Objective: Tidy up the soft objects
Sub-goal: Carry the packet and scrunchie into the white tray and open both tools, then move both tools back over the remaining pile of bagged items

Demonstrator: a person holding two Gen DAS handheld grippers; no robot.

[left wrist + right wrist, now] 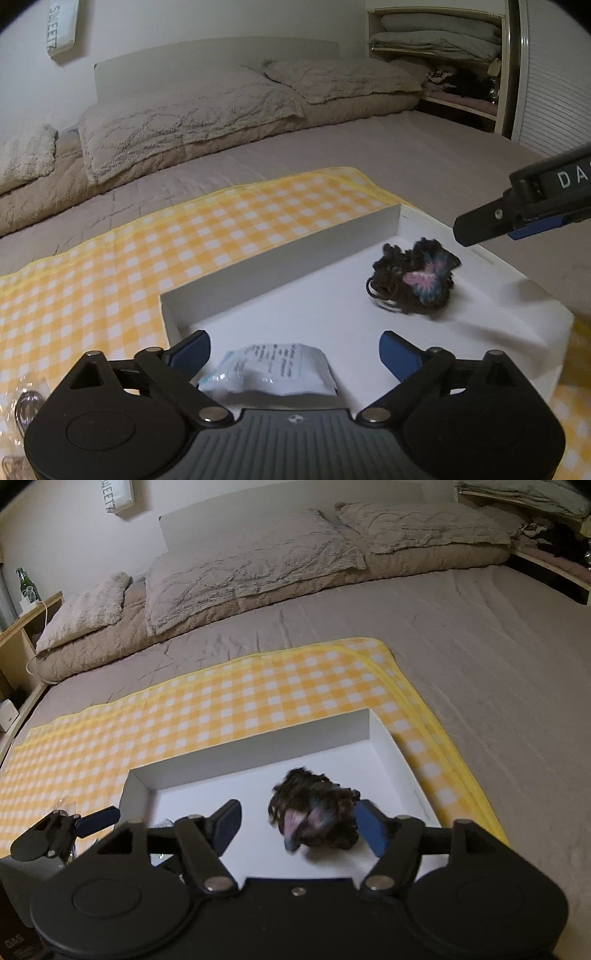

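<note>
dark yarn scrunchie in the white tray

left view: my left gripper gapes wide over a white packet; scrunchie fuzzy, pink-blue patch. right view: my right gripper spread wide, holding nothing, scrunchie blurred between fingers.

Item count, white tray on checked cloth

One white tray; one dark crocheted item; one white packet; one checked cloth; three pillows.
</note>
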